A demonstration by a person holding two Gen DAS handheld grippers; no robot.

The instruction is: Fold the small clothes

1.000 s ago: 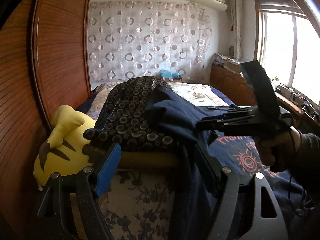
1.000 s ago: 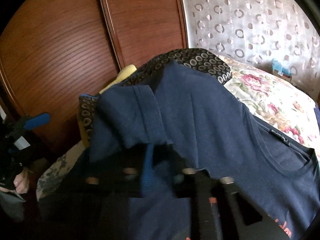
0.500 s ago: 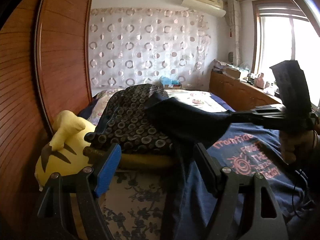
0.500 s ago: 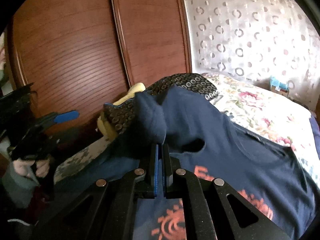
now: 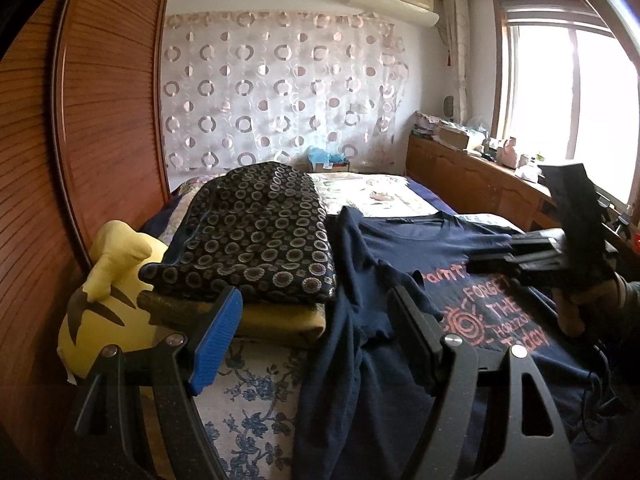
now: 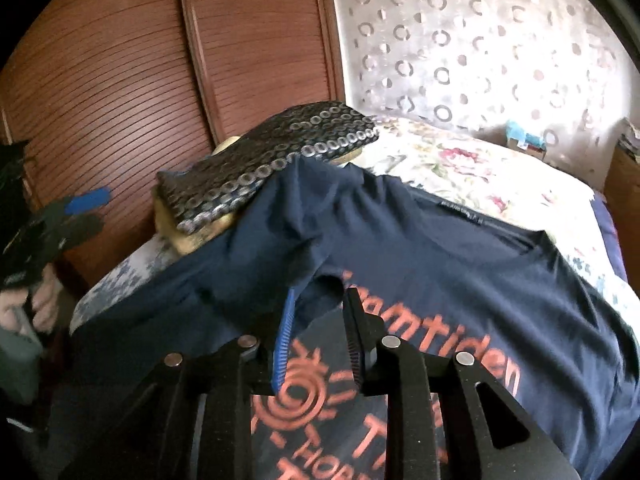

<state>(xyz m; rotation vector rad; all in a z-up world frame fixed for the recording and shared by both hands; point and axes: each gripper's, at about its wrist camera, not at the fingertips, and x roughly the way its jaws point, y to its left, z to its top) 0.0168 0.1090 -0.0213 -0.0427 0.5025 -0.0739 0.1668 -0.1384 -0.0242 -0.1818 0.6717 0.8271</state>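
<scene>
The bed (image 5: 248,396) has a flowery cover and fills most of the room, with a brown wooden wardrobe (image 5: 104,120) along its left side. A dark blue T-shirt (image 6: 460,264) lies spread out on the bed near the front edge, with orange words and a sun picture facing up. Its neck points to the far end of the bed, and its left sleeve is bunched up in a soft lump. Part of the shirt hangs down over the front edge of the bed.

Just beside the shirt, by the left edge of the bed, sits a folded dark cloth with little rings (image 5: 256,240) on top of a yellow folded thing. A yellow plush toy (image 5: 104,296) is squeezed between that pile and the wardrobe.

The left gripper (image 5: 316,340) is spread wide and holds nothing, with the hanging shirt edge between its fingers. The right gripper (image 6: 320,336) is partly spread and holds nothing, right over the bunched sleeve
</scene>
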